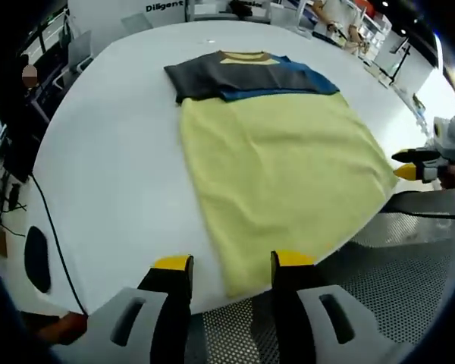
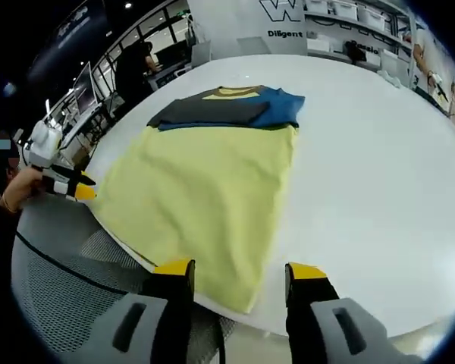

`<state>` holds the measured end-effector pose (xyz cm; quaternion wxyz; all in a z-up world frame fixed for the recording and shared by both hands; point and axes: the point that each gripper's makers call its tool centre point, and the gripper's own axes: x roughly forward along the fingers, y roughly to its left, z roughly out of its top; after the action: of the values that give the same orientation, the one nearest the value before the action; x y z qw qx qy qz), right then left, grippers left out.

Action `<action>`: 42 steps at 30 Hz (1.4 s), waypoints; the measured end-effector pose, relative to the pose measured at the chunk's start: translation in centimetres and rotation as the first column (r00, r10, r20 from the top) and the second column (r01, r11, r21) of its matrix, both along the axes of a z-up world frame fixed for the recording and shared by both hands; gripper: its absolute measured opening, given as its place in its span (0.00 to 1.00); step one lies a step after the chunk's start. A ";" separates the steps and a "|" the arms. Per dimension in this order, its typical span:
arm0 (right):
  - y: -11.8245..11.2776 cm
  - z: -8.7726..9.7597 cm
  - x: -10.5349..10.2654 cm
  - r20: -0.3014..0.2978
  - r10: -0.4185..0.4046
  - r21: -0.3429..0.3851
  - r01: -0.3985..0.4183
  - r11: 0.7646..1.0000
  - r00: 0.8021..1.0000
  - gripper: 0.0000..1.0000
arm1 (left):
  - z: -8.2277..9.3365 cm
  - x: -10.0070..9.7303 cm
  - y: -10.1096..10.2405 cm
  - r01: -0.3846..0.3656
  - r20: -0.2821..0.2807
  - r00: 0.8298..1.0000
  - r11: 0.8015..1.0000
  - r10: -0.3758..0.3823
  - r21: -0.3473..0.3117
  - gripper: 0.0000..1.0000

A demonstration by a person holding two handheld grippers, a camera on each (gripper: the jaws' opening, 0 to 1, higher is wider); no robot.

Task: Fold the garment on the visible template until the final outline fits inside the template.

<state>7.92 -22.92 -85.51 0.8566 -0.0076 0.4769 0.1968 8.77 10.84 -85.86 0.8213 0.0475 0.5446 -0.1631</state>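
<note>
garment [image 1: 280, 171]: yellow tee w/ grey + blue sleeves, lying flat on white table [image 1: 114, 152], collar at 12 o'clock, hem hanging just over near edge at 6.
sleeves: looking already folded in across chest, so first folds probably done.
left gripper [image 1: 227, 265]: jaws spread, gripping nothing, hovering at hem.
right gripper [image 2: 239, 271]: jaws spread too, nothing between them, sitting at hem corner.
left to do: body is still lying full length; template not made out.
</note>
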 end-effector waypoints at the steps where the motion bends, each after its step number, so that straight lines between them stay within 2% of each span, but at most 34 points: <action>1: 0.0 0.0 -0.1 -0.002 -0.002 0.000 0.002 1.000 1.000 0.38 | -0.1 -0.1 0.0 -0.005 -0.003 1.000 1.000 0.005 0.001 0.38; 3: -0.1 -0.3 -0.6 -0.030 -0.014 -0.002 0.014 1.000 0.999 0.36 | -0.3 -0.5 -0.1 -0.007 -0.015 1.000 1.000 0.007 0.004 0.36; 5: -0.2 -0.5 -0.9 -0.036 -0.018 -0.007 0.018 1.000 0.999 0.32 | -0.6 -0.9 0.1 -0.014 -0.033 0.999 1.000 0.014 0.013 0.33; 10: -0.5 -0.9 -1.3 -0.046 -0.022 -0.040 0.020 0.999 0.999 0.20 | -0.7 -1.0 0.4 -0.024 -0.029 0.999 0.999 0.025 0.025 0.30; 14: -0.6 -1.1 -1.4 -0.054 -0.033 -0.048 0.030 0.998 0.998 0.11 | -0.8 -1.4 0.6 -0.035 -0.046 0.998 0.999 0.037 0.038 0.22; 23: -1.1 -1.6 -1.4 -0.060 -0.051 -0.085 0.045 0.995 0.997 0.01 | -1.0 -1.5 0.8 -0.040 -0.048 0.998 0.996 0.044 0.078 0.13; 26: -0.7 -1.7 -1.6 -0.068 -0.065 -0.060 0.061 0.996 0.996 0.00 | -1.0 -1.7 0.0 -0.030 -0.067 0.997 0.999 0.033 0.043 0.04; 27: -0.9 -1.6 -1.6 -0.066 -0.062 -0.068 0.058 0.996 0.996 0.00 | -1.0 -1.7 -0.1 -0.044 -0.067 0.997 0.998 0.047 0.039 0.04; 34: -1.3 -0.8 -1.7 -0.069 -0.066 -0.072 0.061 0.996 0.995 0.00 | -0.5 -2.0 0.2 0.001 -0.062 0.998 0.999 0.002 0.047 0.04; 39: -1.7 -0.2 -1.9 -0.105 -0.099 -0.033 0.096 0.995 0.989 0.00 | -0.1 -1.9 1.2 0.012 -0.051 0.999 0.999 -0.010 0.048 0.03; 41: -1.9 -0.2 -2.0 -0.113 -0.104 -0.034 0.101 0.994 0.988 0.00 | 0.0 -1.8 1.4 0.011 -0.049 0.999 0.999 -0.009 0.041 0.03; 42: -1.8 0.0 -2.1 -0.119 -0.107 -0.035 0.103 0.994 0.987 0.00 | 0.2 -1.9 1.2 0.000 -0.055 0.998 1.000 0.000 0.013 0.03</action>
<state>5.78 -24.72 -85.51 0.8352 0.0173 0.5302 0.1447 6.90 12.03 -85.66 0.8056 0.0481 0.5682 -0.1608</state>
